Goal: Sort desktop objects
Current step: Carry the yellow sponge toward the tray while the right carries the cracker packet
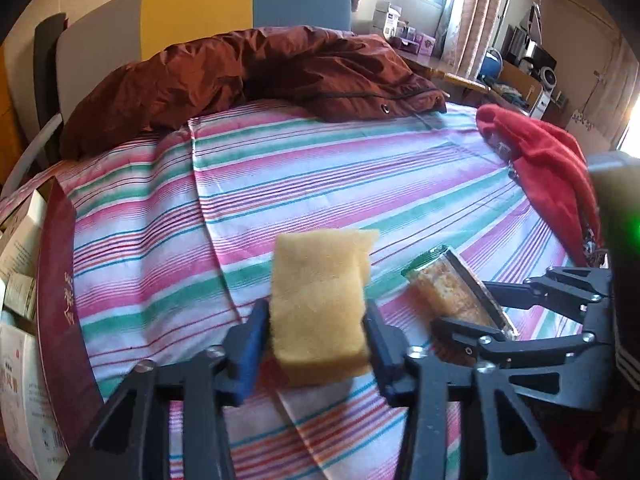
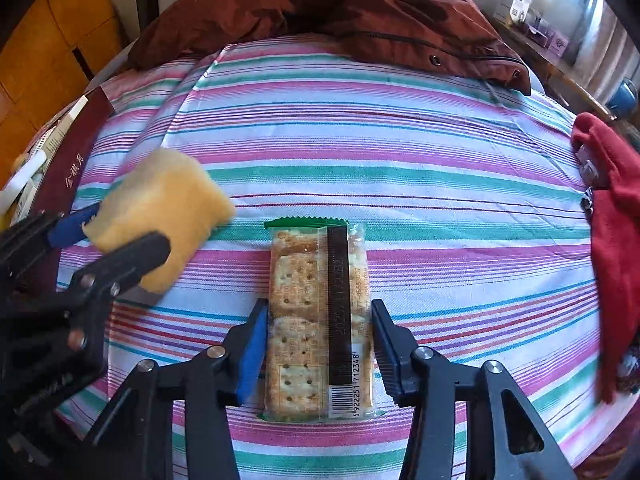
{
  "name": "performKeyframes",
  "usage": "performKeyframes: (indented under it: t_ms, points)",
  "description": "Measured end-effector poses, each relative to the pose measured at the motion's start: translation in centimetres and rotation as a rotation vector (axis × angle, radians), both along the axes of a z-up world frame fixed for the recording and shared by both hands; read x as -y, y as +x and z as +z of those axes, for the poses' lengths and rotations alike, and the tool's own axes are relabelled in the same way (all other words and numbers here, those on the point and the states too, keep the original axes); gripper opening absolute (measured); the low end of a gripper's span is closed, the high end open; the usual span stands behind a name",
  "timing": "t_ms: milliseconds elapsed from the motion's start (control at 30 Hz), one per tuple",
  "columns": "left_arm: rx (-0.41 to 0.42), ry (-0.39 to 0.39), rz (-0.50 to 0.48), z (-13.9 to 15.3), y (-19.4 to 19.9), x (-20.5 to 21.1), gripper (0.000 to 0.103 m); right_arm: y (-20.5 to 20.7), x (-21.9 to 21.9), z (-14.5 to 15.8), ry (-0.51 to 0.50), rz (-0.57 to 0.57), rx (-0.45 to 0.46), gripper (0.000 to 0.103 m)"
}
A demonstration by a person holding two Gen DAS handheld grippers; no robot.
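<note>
Left tool (image 1: 318, 330) clamps sponge (image 1: 320, 300); right tool (image 2: 318, 344) grips cracker pack (image 2: 316, 320); brown jacket (image 2: 340, 12) behind pack, red cloth (image 2: 616, 232) right.

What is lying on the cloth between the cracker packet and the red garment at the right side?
Nothing: in the right wrist view, only bare striped cloth lies between the cracker packet and the red garment.

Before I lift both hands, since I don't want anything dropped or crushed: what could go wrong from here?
1. The left tongs pinch only the near end of the yellow sponge; it might flex and slip out.
2. The right tongs straddle the cracker packet, and a hard squeeze may crack the crackers.
3. The two tools sit close together and could bump.
</note>
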State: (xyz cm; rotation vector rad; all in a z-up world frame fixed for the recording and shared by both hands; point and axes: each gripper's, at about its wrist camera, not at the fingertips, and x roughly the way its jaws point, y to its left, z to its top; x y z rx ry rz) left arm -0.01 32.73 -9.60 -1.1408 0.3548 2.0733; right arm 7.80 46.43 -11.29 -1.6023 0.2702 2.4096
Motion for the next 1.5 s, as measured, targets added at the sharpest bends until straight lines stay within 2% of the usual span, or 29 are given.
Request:
performKeyframes:
  t_ms: [133,433,833,1200,1500]
  points:
    - [-0.044,-0.028,-0.033,0.0,0.7,-0.5,0.041,0.0,0.2,0.0,0.02,0.012,-0.001,0.049]
    - [-0.079,-0.006,0.009,0.8,1.2,1.4,0.041,-0.8,1.1,-0.1,0.032,0.033,-0.015,0.049]
    - [-0.165,0.057,0.078,4.9,1.7,5.0,0.041,-1.0,3.2,0.1,0.036,0.073,-0.047,0.049]
    - [-0.223,0.083,0.166,7.7,1.3,9.4,0.041,-1.1,5.4,0.9,-0.032,0.128,-0.106,0.049]
    - [-0.227,0.104,0.243,8.5,0.5,13.4,0.041,-1.6,7.5,1.5,-0.084,0.146,-0.138,0.049]
